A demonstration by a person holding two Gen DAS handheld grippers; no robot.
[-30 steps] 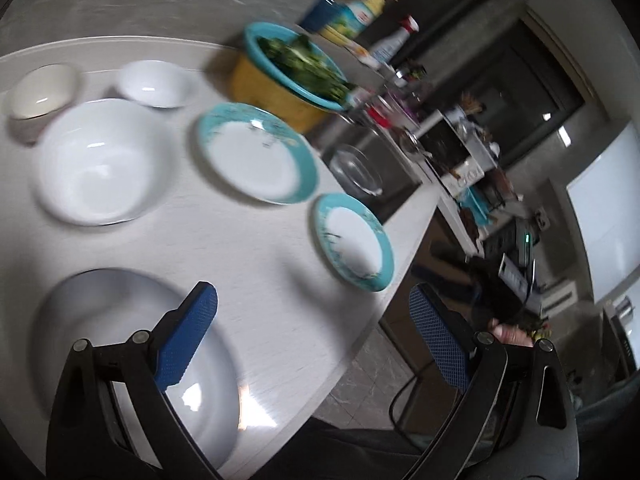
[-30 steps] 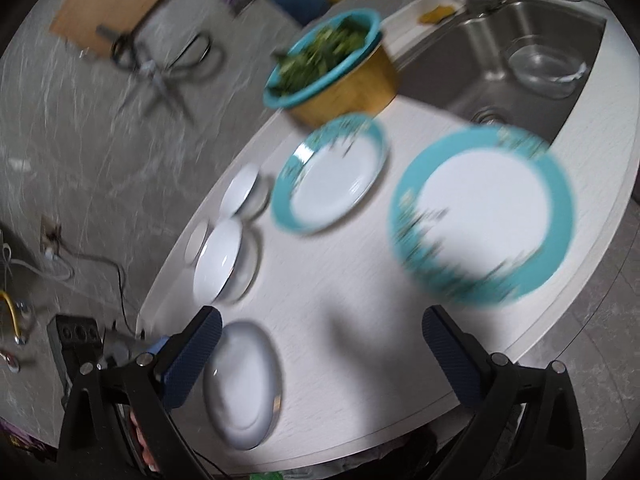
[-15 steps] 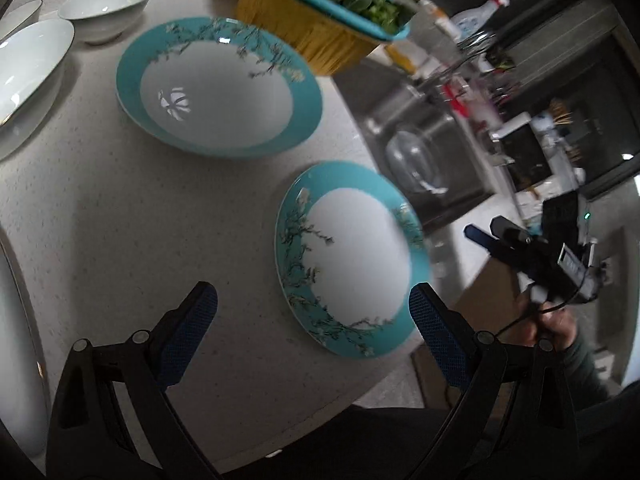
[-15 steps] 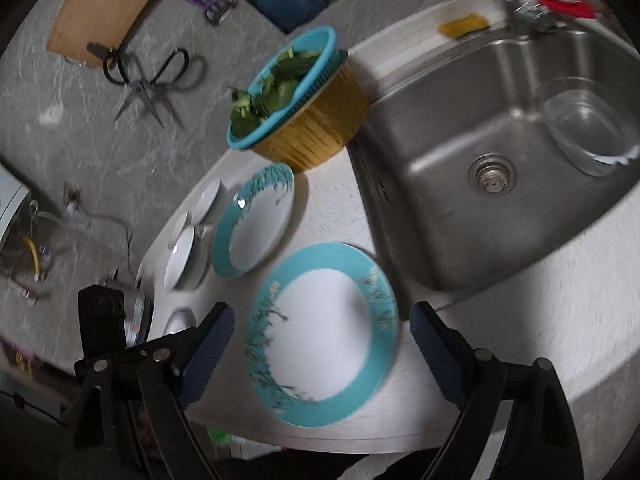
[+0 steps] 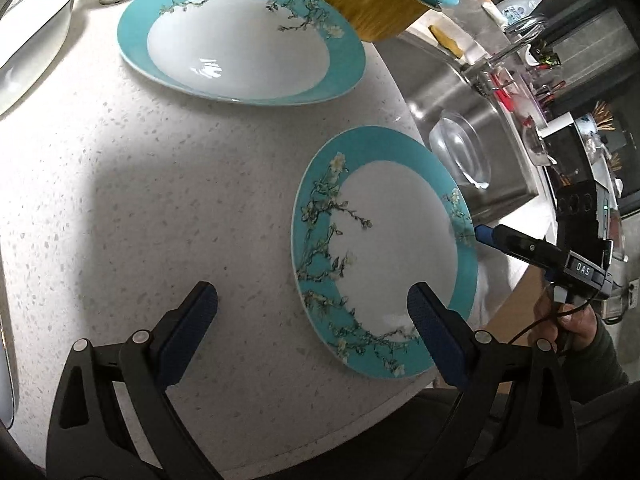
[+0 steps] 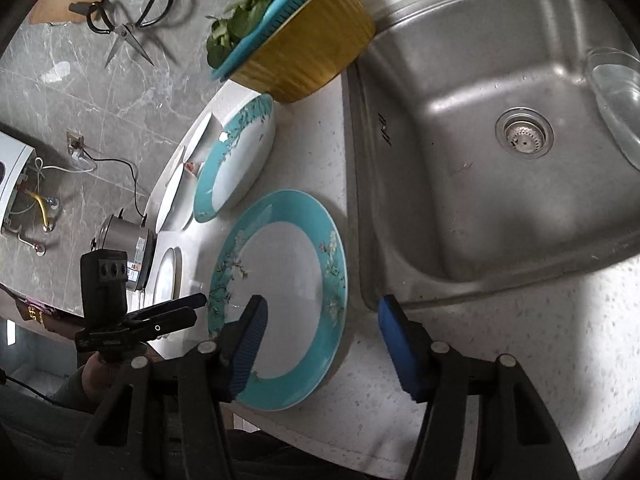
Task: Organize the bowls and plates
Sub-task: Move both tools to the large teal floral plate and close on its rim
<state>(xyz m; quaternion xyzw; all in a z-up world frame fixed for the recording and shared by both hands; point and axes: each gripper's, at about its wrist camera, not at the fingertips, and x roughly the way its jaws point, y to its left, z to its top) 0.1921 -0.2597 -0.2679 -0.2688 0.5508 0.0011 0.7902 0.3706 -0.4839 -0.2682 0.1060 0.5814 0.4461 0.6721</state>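
Left claw [image 5: 310, 312] is hanging wide open over the worktop [image 5: 160, 200], its right finger overlapping the near teal plate [image 5: 394, 248], right claw [image 5: 486, 236] poking in.

Teal-rimmed plate [image 5: 396, 240] flat at counter edge; matching bowl [image 5: 240, 36] behind.

The plate [image 5: 394, 240] is glossy glazed ceramic. The counter [image 5: 180, 200] looks like matt speckled stone. The sink [image 6: 500, 208] is brushed steel, and the bowl [image 5: 460, 152] inside it is clear glass.

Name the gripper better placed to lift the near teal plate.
Right. The right gripper straddles the plate's sink-side rim, jaws closing but not yet pressing. The left gripper hangs open beside it.
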